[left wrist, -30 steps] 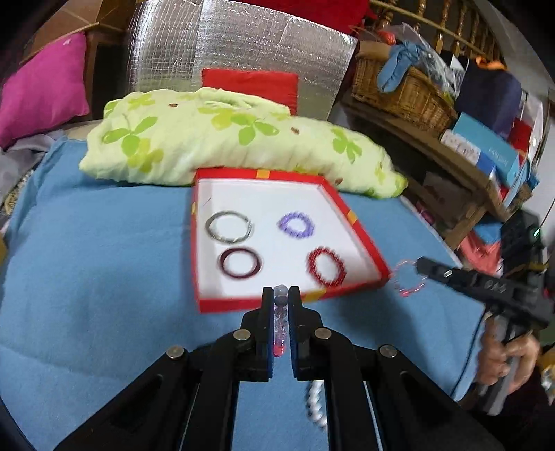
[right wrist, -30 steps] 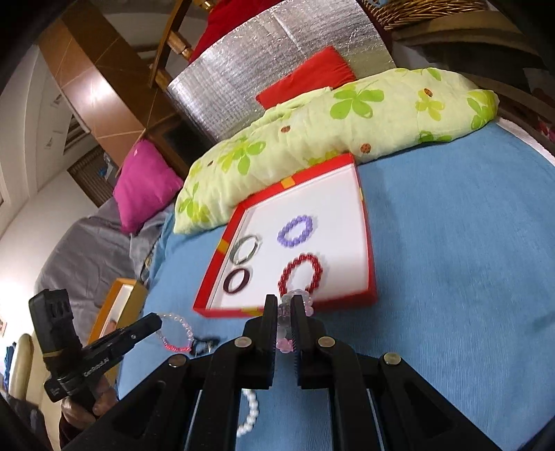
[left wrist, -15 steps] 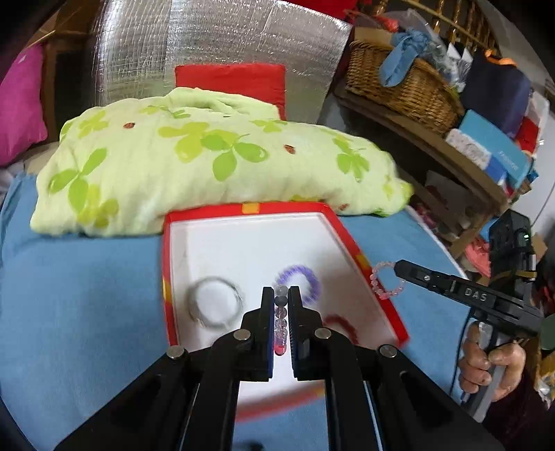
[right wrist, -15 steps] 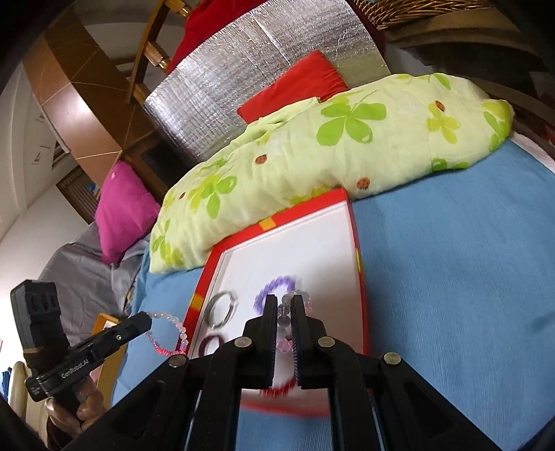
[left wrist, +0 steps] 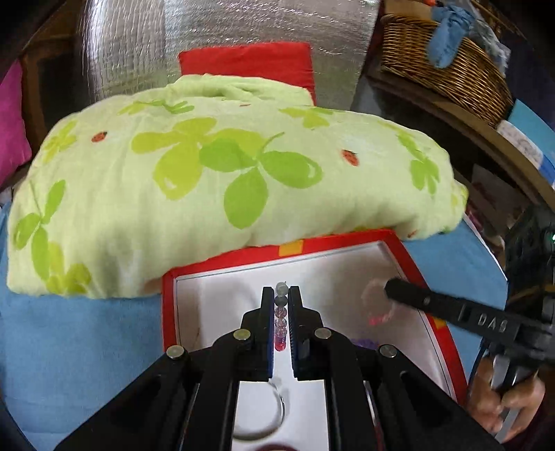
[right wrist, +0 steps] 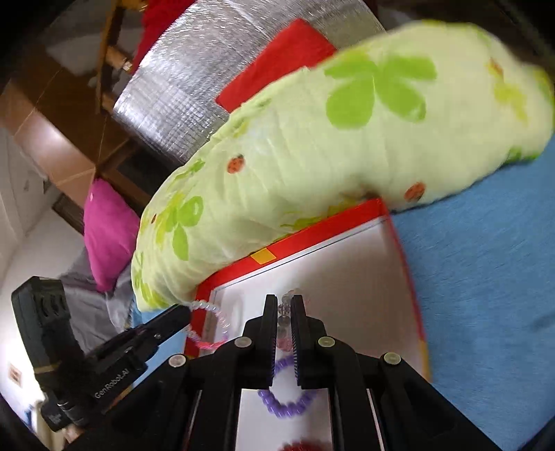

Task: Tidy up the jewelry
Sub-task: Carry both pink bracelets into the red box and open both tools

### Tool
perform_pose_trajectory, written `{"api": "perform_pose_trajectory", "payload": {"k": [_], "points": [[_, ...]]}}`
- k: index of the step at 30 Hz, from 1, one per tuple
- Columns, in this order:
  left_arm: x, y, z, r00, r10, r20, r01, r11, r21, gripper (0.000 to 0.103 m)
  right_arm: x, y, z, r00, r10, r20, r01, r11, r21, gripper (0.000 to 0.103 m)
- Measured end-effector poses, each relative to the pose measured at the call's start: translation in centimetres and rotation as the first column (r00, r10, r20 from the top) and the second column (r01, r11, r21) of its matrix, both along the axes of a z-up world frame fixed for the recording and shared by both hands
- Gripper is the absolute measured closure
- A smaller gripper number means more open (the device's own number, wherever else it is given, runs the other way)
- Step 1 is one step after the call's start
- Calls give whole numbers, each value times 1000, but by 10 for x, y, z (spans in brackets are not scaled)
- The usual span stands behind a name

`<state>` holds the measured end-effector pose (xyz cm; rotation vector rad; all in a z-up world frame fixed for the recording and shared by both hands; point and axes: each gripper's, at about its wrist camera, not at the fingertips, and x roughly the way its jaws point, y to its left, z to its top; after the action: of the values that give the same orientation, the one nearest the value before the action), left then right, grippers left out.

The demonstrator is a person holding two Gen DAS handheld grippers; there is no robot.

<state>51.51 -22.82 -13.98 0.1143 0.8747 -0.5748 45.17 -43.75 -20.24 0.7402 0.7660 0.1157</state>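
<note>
A red box with a white floor (left wrist: 222, 312) (right wrist: 347, 277) lies on the blue cloth against a green-leaf pillow. My left gripper (left wrist: 281, 295) is shut on a clear-to-pink bead bracelet (left wrist: 280, 322), held over the box's far part. It also shows in the right wrist view (right wrist: 180, 317) with that bracelet (right wrist: 211, 326) hanging from it. My right gripper (right wrist: 285, 301) is shut on a pale pink bead bracelet (right wrist: 284, 312) over the box; it also shows in the left wrist view (left wrist: 390, 289), the bracelet (left wrist: 376, 305) blurred. A purple bracelet (right wrist: 282, 395), a silver bangle (left wrist: 263, 416) and a red bracelet (right wrist: 301, 445) lie in the box.
The green-leaf pillow (left wrist: 225, 180) lies right behind the box. A red cushion (left wrist: 246, 66) and silver foil panel (left wrist: 222, 31) stand behind it. A wicker basket (left wrist: 444, 59) sits on a shelf at the right. A magenta pillow (right wrist: 107, 232) lies at the left.
Both grippers have moved forward with their bracelets, from in front of the box to over its far part near the pillow. The bracelets in the box have slid under the grippers.
</note>
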Motion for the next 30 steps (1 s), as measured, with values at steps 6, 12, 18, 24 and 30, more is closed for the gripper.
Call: {"api": "perform_pose_trajectory", "payload": {"k": [6, 12, 18, 24, 30], "points": [[14, -3, -21, 999, 3, -38, -2, 999, 40, 95, 21, 2, -12, 999, -32, -30, 33, 998, 49, 94], [19, 2, -32, 999, 9, -52, -5, 997, 71, 95, 38, -7, -26, 993, -68, -96, 71, 997, 24, 94], [14, -6, -40, 998, -2, -57, 12, 986, 168, 80, 41, -7, -29, 986, -95, -135, 94, 995, -17, 88], [-28, 8, -4, 999, 6, 48, -15, 983, 182, 62, 17, -1, -17, 987, -90, -129, 85, 995, -49, 78], [-129, 41, 53, 964, 36, 262, -87, 979, 183, 37, -54, -1, 43, 997, -51, -51, 46, 995, -85, 78]]}}
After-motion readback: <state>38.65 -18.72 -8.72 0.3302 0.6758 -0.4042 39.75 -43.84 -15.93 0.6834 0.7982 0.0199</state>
